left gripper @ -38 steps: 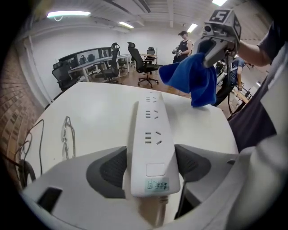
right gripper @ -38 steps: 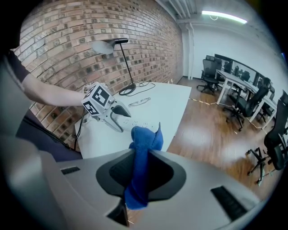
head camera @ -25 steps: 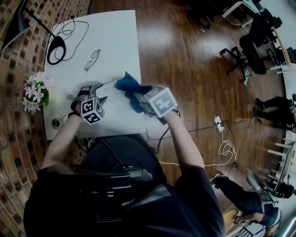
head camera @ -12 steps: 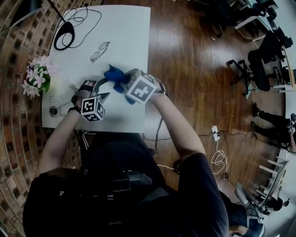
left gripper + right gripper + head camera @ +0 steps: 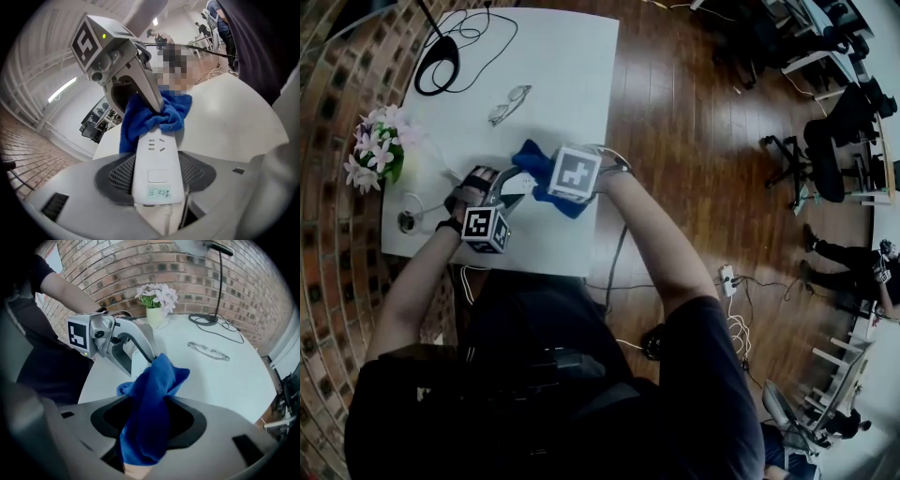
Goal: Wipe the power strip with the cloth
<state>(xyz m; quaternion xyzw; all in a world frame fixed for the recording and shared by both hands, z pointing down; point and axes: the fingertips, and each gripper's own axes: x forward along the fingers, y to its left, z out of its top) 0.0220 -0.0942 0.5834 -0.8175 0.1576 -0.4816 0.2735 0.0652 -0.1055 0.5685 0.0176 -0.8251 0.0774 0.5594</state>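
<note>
The right gripper (image 5: pixel 150 420) stands with its jaws wide apart. They have just been opening, and the blue cloth (image 5: pixel 151 394) hangs loose down the middle between them with dark gaps on either side, so nothing seems to pinch it. The left gripper (image 5: pixel 157 177) is clamped on the white power strip (image 5: pixel 157 154), gripping it by both long sides near the cord end.

Everything turns on how the strip lies. Its long axis runs straight out from the left gripper's jaws, and its far end disappears under the cloth, just where the right gripper comes steeply down on it. So the right gripper is at the strip's far end and the left at its near end. The sockets and switch between the two are bare. The strip looks lifted a little off the white table (image 5: pixel 553 84) at that far end, though I can't be sure. My guess is that any wiping stroke has to run along the strip's length, from the far end back toward the left gripper.

A second ago the right gripper stood off to the side of the strip's far end with the cloth bunched beyond it. Now it has dropped in over that end and rolled, so its marker cube faces upward. The left gripper has barely shifted along the strip.
</note>
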